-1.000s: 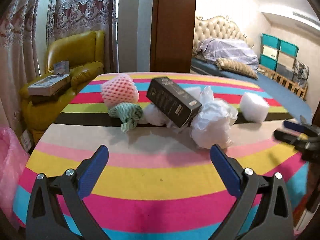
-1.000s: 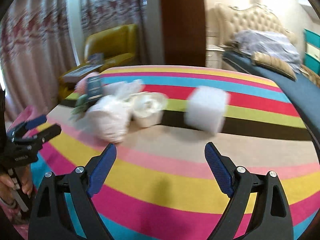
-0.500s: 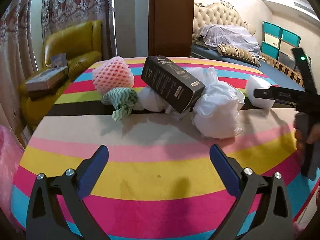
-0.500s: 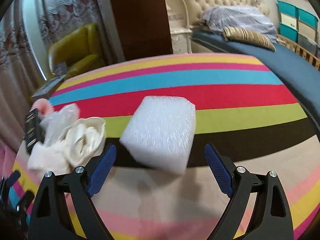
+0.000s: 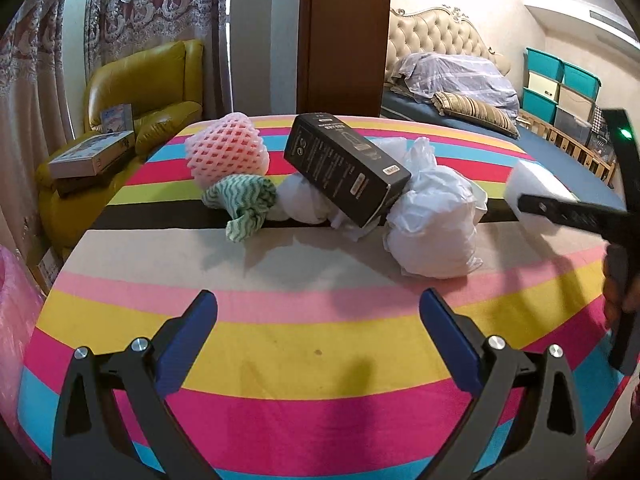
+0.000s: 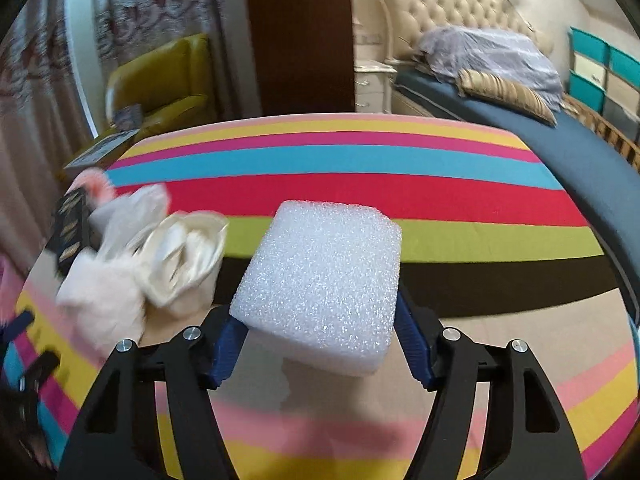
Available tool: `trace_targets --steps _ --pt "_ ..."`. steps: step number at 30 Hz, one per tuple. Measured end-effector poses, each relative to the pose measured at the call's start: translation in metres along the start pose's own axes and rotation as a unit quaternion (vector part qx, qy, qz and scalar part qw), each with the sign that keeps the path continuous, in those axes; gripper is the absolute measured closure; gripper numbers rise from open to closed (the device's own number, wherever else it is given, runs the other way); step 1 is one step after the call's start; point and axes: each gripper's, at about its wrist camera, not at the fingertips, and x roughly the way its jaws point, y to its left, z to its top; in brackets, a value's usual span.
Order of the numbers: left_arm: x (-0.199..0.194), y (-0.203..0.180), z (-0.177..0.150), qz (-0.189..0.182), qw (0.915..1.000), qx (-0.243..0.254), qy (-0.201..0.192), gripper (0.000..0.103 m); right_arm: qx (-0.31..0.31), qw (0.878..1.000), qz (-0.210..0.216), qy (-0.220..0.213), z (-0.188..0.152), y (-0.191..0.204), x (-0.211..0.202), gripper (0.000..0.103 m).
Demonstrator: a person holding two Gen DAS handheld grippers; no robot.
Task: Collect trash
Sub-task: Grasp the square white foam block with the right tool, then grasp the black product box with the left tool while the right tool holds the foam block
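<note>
The left tongs (image 5: 318,312) hang wide open over the striped bench (image 5: 280,344); at twelve o'clock a black box (image 5: 346,170), print too small to read, leans on white bags (image 5: 434,232). The right tongs (image 6: 316,344) are closing around a white, bubbly foam block (image 6: 320,284), blue pads flanking it.

Black box (image 5: 347,170) print — illegible
</note>
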Motion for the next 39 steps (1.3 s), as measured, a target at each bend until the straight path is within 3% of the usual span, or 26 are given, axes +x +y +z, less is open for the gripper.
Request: trace_targets --steps 22,33,36,39 --pt "0.003 0.011 0.008 0.008 0.9988 -0.046 0.01 0.005 0.011 1.0 0.002 -0.004 -0.013 -0.011 -0.016 0.039" --pt "0.01 0.004 0.072 0.002 0.995 -0.093 -0.036 0.006 0.002 1.0 0.007 -0.009 -0.015 -0.007 -0.018 0.039" --pt "0.024 -0.007 0.088 0.011 0.9948 -0.096 -0.033 0.007 0.007 1.0 0.009 -0.01 -0.015 -0.009 -0.019 0.039" --pt "0.044 -0.016 0.097 0.036 0.9956 -0.086 -0.009 0.018 0.01 1.0 0.011 -0.011 -0.015 -0.01 -0.019 0.039"
